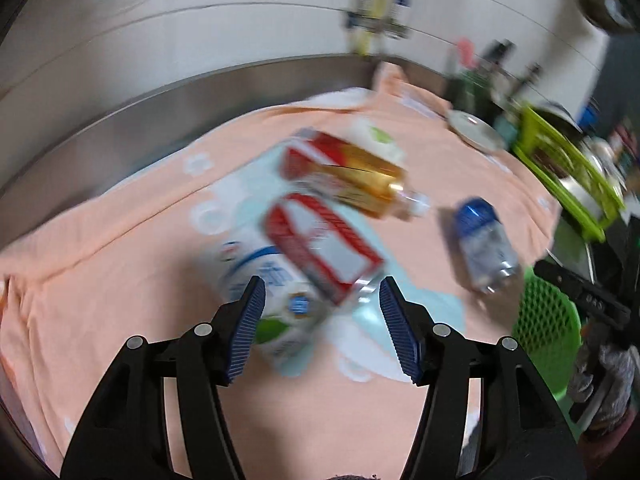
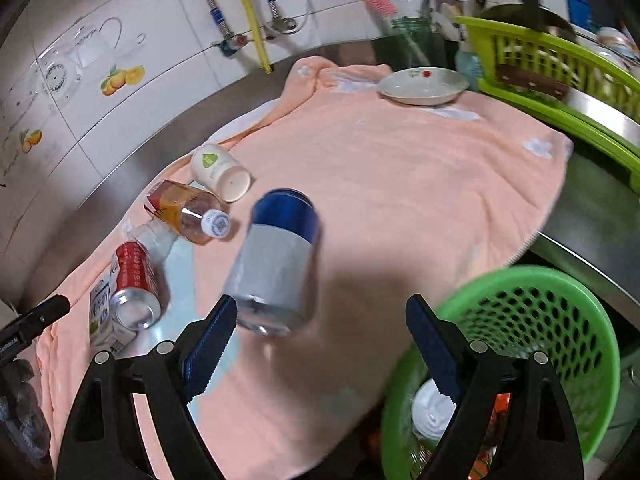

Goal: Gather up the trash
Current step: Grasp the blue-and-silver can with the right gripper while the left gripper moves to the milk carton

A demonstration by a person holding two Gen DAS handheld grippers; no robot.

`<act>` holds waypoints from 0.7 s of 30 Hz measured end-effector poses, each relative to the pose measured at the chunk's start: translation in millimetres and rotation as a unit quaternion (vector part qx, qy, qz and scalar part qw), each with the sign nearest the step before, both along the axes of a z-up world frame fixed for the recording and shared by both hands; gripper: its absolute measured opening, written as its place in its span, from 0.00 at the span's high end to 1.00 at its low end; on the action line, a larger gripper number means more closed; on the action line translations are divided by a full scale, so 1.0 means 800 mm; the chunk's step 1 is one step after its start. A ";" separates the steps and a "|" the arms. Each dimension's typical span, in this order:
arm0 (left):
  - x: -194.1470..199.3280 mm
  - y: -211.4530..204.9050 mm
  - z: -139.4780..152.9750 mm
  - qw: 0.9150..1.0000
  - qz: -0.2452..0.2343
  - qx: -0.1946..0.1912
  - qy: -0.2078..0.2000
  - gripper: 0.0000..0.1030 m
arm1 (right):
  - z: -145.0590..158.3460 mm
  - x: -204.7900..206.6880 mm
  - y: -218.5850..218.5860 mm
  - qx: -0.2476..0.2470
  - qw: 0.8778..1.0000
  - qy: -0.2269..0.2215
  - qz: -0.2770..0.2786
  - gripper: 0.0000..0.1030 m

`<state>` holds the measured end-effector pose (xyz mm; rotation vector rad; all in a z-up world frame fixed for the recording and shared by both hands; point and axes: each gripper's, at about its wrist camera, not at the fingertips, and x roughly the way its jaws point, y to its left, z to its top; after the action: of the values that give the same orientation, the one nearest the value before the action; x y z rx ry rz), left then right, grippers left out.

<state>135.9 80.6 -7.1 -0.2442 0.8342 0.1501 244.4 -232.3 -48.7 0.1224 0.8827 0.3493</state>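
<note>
Uncollected, on the peach towel (image 2: 400, 184): blue-and-grey can (image 2: 276, 264) lying mid-towel; red can (image 2: 134, 284), milk carton (image 2: 100, 308), amber bottle (image 2: 184, 210), clear bottle (image 2: 154, 236) and white cup (image 2: 220, 172) clustered toward the left edge. Collected: green basket (image 2: 560, 300) off the towel's right corner holds a white item, apparently a cup. Right gripper (image 2: 320, 340) spread wide, empty, short of the blue can. Left gripper (image 1: 322, 320) parted, empty, over the carton.

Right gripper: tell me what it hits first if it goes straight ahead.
Probably the blue-and-silver can, lying on the peach towel just ahead of the open right gripper, a little left of centre. Depth is hard to judge.
</note>
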 end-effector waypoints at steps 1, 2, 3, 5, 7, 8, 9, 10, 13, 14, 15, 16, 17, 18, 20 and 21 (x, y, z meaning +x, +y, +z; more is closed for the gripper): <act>-0.001 0.012 -0.002 1.000 0.018 -0.002 0.002 0.42 | -0.001 0.007 0.006 -0.001 1.000 0.002 0.004 0.19; -0.001 0.022 -0.004 0.999 0.034 -0.005 0.006 0.40 | -0.001 0.014 0.013 -0.004 1.000 0.004 0.008 0.19; -0.003 0.028 -0.006 0.999 0.043 -0.008 0.010 0.40 | -0.002 0.019 0.016 -0.006 1.000 0.006 0.011 0.19; -0.005 0.044 -0.012 0.998 0.062 -0.019 0.018 0.40 | -0.004 0.033 0.029 -0.007 1.000 0.012 0.020 0.19; -0.005 0.055 -0.017 0.997 0.071 -0.034 0.023 0.39 | -0.005 0.043 0.039 -0.008 0.999 0.015 0.029 0.19; -0.004 0.061 -0.020 0.996 0.079 -0.043 0.027 0.38 | -0.006 0.049 0.045 -0.007 0.999 0.019 0.032 0.19; -0.003 0.064 -0.022 0.995 0.083 -0.049 0.029 0.38 | -0.007 0.054 0.048 -0.007 0.999 0.023 0.033 0.19; -0.002 0.067 -0.025 0.994 0.084 -0.055 0.031 0.38 | -0.009 0.060 0.054 -0.005 0.999 0.028 0.036 0.19; 0.003 0.072 -0.031 0.992 0.099 -0.073 0.041 0.33 | -0.017 0.073 0.068 -0.010 0.998 0.045 0.043 0.19; 0.005 0.075 -0.035 0.990 0.103 -0.087 0.046 0.33 | -0.019 0.075 0.070 -0.013 0.998 0.047 0.044 0.19; 0.007 0.076 -0.038 0.989 0.104 -0.095 0.050 0.33 | -0.023 0.078 0.075 -0.021 0.998 0.049 0.045 0.19; 0.008 0.078 -0.041 0.988 0.107 -0.098 0.052 0.33 | -0.025 0.081 0.077 -0.025 0.997 0.049 0.045 0.19; 0.011 0.078 -0.044 0.987 0.111 -0.099 0.056 0.33 | -0.028 0.083 0.079 -0.028 0.997 0.052 0.045 0.20; 0.014 0.078 -0.047 0.987 0.113 -0.101 0.060 0.33 | -0.030 0.086 0.080 -0.028 0.997 0.055 0.046 0.20; 0.018 0.079 -0.052 0.984 0.118 -0.118 0.063 0.32 | -0.033 0.089 0.083 -0.030 0.997 0.058 0.048 0.22; 0.020 0.080 -0.053 0.984 0.118 -0.121 0.064 0.32 | -0.036 0.091 0.085 -0.033 0.996 0.061 0.050 0.23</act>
<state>151.8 144.5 -49.7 -0.5672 0.9496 0.2891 317.0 -164.5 -77.2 0.0382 1.0223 0.4074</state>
